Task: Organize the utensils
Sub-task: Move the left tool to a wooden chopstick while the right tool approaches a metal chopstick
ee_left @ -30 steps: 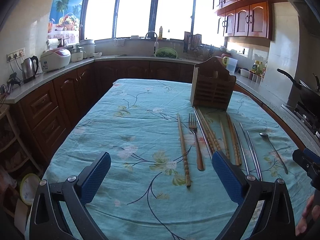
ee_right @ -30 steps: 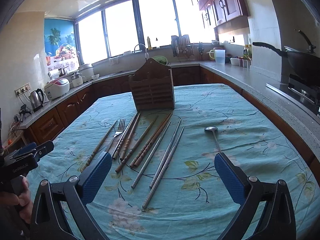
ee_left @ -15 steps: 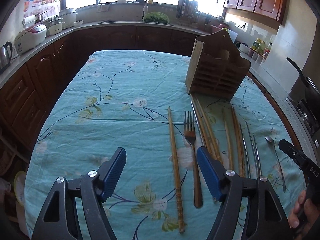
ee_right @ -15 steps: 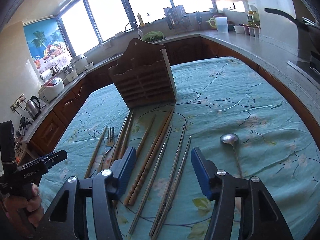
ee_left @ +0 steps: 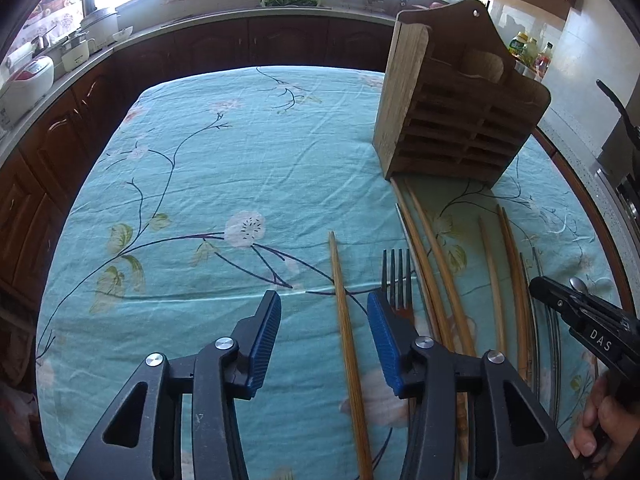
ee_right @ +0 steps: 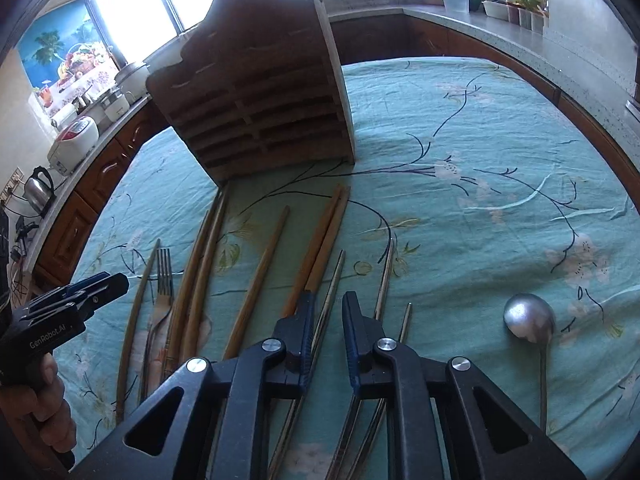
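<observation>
Left wrist view: the left gripper point(ee_left: 324, 340) hangs low over the teal tablecloth point(ee_left: 192, 184), its jaws about half apart and just been closing. A single wooden chopstick point(ee_left: 344, 320) lies on the cloth and runs up between the blue pads point(ee_left: 264, 344), but neither pad touches it. Just right of the right-hand pad lies the fork point(ee_left: 396, 276), tines pointing away. Beyond it, more wooden chopsticks point(ee_left: 436, 264) fan out toward the wooden holder point(ee_left: 452, 120), which stands upright at the far right of the table, the nearest stick tips touching its base. Further right lie metal chopsticks point(ee_left: 540, 280). The right gripper point(ee_left: 576, 312) pokes in from the right edge, a hand point(ee_left: 600, 424) gripping it below.

Right wrist view: the right gripper point(ee_right: 328, 320) is down at the utensils with its jaws narrow, only a slim gap left, and they have just been closing. A thin metal chopstick point(ee_right: 334, 276) runs up into that gap; whether the pads already press on it, I cannot tell. Two more metal sticks point(ee_right: 386, 276) lie just right of the jaws. Left of them a pair of wooden chopsticks point(ee_right: 324, 232) lies side by side, then a single one point(ee_right: 260, 280), then more by the fork point(ee_right: 162, 280). The spoon point(ee_right: 528, 316) lies well apart on the right, bowl away from the camera. The holder point(ee_right: 256, 100) stands behind the row. At the left edge, the left gripper point(ee_right: 76, 296) shows in a hand point(ee_right: 40, 400).
</observation>
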Available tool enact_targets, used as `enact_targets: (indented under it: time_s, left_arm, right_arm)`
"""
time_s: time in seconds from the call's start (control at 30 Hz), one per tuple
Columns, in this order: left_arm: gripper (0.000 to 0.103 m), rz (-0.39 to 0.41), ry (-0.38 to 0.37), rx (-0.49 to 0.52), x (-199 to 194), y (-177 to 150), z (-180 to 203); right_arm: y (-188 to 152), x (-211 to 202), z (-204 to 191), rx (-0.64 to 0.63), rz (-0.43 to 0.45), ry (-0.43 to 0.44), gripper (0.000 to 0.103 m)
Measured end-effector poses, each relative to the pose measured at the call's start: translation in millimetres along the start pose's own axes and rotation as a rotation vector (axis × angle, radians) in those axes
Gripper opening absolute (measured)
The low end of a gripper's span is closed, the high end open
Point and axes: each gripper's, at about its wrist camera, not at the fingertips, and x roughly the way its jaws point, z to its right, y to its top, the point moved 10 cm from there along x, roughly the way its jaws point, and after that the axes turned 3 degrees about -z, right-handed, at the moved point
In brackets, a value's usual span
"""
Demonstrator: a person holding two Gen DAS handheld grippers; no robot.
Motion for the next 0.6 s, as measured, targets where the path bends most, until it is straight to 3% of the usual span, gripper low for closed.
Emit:
enact_targets:
  time_s: [0.17,0.37,0.47,0.5,0.6]
  left_arm:
    - [0.033,-0.049,-0.001,0.014,28.6,4.8,1.5]
    - [0.030,-0.034,0.066,0.073,41.6,13.7,12.0]
    - [0.016,-0.029,0.059,0.094,44.9,15.2,19.0]
    - [0.006,-0.032,0.050,0.099,46.1,15.7,20.8]
    - [0.004,-0.043,0.020,0.087,47.0,16.2,20.0]
  right_arm:
    - [6.3,7.1,-0.9,-0.018,-0.005,-0.018,0.009]
    - [13.5,13.8,-3.4,-0.085,-0.008,-0.091,0.009]
    - [13.7,13.9,-7.7,-0.127,0.008,-0.129,0.008]
    - [14.1,14.5,-9.8,-0.124,0.014,-0.123,0.008]
    - [15.2,13.0,-6.1,-0.082,0.012,-0.087,0.005]
